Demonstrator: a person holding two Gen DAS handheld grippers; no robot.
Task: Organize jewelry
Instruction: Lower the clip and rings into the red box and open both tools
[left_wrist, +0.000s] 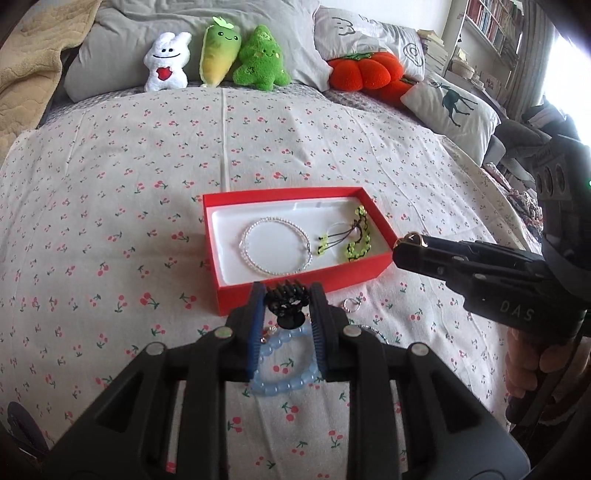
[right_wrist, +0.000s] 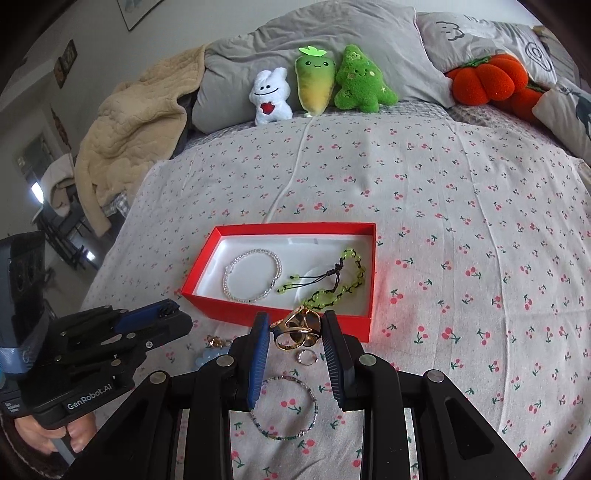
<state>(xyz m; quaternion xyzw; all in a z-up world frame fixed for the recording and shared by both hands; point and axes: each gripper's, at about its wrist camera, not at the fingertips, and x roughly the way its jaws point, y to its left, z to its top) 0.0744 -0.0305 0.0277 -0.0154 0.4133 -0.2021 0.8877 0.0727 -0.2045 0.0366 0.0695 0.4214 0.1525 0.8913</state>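
A red box (left_wrist: 225, 295) with a white lining sits on the bed and holds a clear bead bracelet (left_wrist: 275, 245) and a green bead bracelet (left_wrist: 356, 236). My left gripper (left_wrist: 287, 295) is shut on a black hair claw clip (left_wrist: 286, 308), held above a pale blue bead bracelet (left_wrist: 284, 373) just short of the box's near wall. My right gripper (right_wrist: 295, 321) is shut on a chunky gold ring (right_wrist: 295, 330) at the box's (right_wrist: 280, 314) near wall. In the left wrist view the right gripper (left_wrist: 406, 245) hovers by the box's right corner.
On the cherry-print sheet (right_wrist: 461, 258) near the box lie a small silver ring (right_wrist: 306, 357), a thin multicoloured bead bracelet (right_wrist: 284, 406) and a small gold piece (right_wrist: 216, 341). Plush toys (left_wrist: 221, 55), pillows and a beige blanket (right_wrist: 136, 122) line the far side.
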